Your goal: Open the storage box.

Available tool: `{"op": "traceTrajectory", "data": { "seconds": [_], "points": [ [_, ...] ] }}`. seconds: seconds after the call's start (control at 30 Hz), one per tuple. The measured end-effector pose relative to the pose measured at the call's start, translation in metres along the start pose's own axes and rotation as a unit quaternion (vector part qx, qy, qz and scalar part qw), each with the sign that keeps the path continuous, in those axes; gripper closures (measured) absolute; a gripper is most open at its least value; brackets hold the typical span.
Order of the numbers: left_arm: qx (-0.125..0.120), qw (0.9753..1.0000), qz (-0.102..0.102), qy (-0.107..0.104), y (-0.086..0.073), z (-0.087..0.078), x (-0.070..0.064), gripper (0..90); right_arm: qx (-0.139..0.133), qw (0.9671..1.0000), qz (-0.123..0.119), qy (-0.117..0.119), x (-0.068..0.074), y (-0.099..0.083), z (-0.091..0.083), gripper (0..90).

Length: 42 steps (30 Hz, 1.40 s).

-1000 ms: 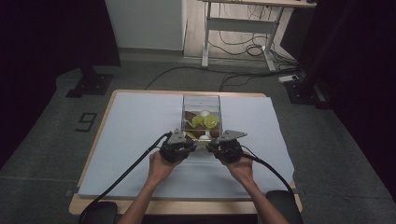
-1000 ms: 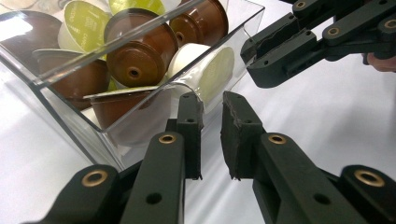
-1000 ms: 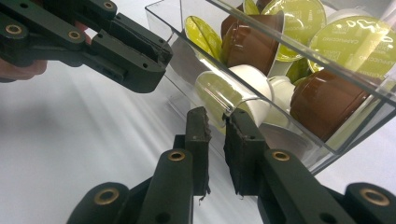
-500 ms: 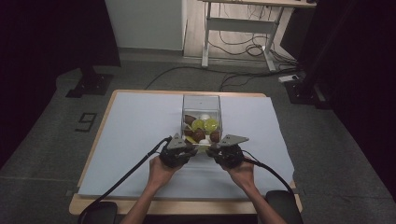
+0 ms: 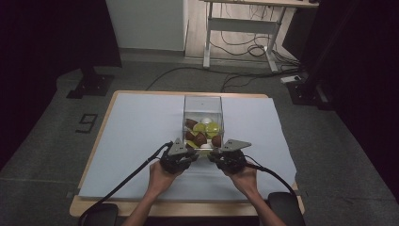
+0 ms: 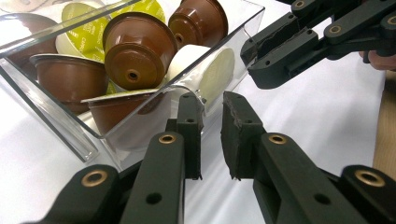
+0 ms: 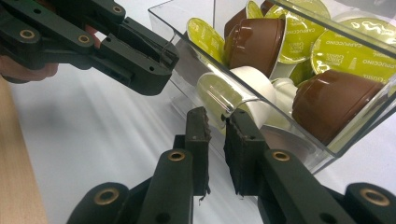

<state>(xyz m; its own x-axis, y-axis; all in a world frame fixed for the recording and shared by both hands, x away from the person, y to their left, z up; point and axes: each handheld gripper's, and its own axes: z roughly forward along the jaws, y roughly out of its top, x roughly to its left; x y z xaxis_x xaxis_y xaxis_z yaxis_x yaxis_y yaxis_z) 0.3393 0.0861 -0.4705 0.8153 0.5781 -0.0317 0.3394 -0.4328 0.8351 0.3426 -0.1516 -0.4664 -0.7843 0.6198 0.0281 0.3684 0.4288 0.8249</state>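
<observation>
Gripping clear box [image 5: 203,109] rim (both grippers [image 5: 179,158] [image 5: 229,158]).

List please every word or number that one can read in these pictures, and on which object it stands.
"CAPPUCCINO" on the green foil lid of a capsule in the clear box, right gripper view.
A second green lid bears the same print, partly legible.
The green lid in the left gripper view has print too blurred to read.
The dark floor mark resembles "9"; uncertain.
</observation>
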Motion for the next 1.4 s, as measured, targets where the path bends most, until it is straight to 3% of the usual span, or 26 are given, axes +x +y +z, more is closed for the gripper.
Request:
{"op": "traceTrajectory", "data": {
  "seconds": [0.67, 1.4],
  "points": [
    [-0.008, 1.0000, 0.004, -0.004, -0.010, -0.007, -0.018, 77.5, 0.008, 0.9998, -0.017, 0.001, 0.017, -0.008, -0.008, 77.1],
    [-0.007, 0.9999, -0.004, -0.009, -0.016, -0.016, -0.030, 77.4, 0.004, 0.9998, -0.016, 0.013, 0.028, -0.014, -0.016, 77.2]
  ]
}}
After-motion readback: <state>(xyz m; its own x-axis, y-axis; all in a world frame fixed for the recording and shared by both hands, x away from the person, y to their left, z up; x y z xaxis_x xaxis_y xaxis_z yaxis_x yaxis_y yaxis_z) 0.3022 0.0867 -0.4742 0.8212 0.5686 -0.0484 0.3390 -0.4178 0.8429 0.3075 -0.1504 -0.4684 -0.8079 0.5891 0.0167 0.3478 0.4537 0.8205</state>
